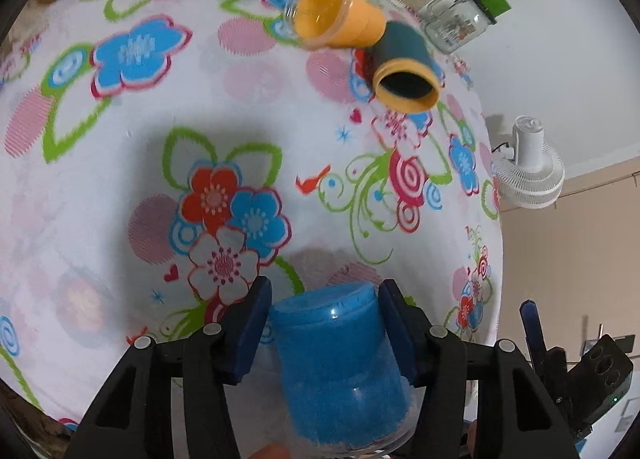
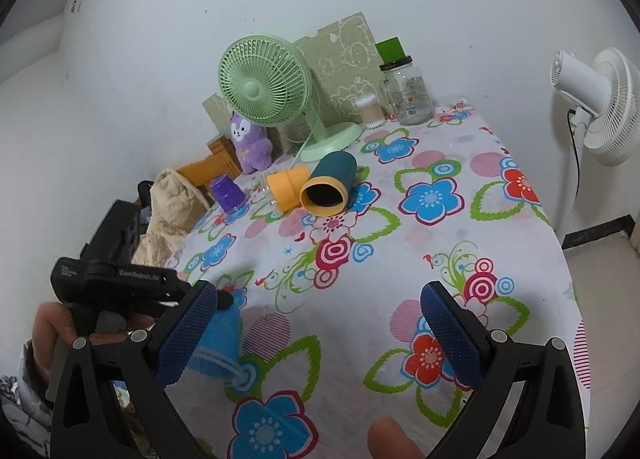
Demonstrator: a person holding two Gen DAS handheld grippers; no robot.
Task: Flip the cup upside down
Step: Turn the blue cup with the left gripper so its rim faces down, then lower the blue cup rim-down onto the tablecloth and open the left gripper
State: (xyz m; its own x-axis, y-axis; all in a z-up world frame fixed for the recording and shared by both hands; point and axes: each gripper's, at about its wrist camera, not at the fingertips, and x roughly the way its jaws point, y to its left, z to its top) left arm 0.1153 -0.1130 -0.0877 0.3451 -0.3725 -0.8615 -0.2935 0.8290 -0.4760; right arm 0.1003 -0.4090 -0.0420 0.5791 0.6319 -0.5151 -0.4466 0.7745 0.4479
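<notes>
Blue fuzzy-lined clear cup (image 1: 340, 363) sits clamped between the pads of your left gripper (image 1: 326, 333), held above the flowered tabletop (image 1: 120, 163), its closed blue end pointing away from the camera. In the right wrist view the same cup (image 2: 218, 333) shows at lower left, tilted, partly behind the right gripper's left pad.

Your right gripper (image 2: 320, 335) is spread wide with nothing between the pads, hovering over the tabletop (image 2: 360, 299) beside the left one.

Only the left view shows the grip contact on both sides of the cup. Only the right view shows the far clutter: green desk fan (image 2: 266, 87), purple plush (image 2: 250, 143), small purple cup (image 2: 228, 191) mouth down, beige cloth (image 2: 168, 211), white standing fan (image 2: 600, 99).

Containers: orange cup (image 1: 332, 15) on its side, inside looks bare; teal tumbler (image 1: 404, 71) with orange rim lying beside it, touching, interior dark. Glass jar (image 2: 410, 97) upright near the wall, contents unclear; a tub of cotton swabs (image 2: 370, 111) next to it.
</notes>
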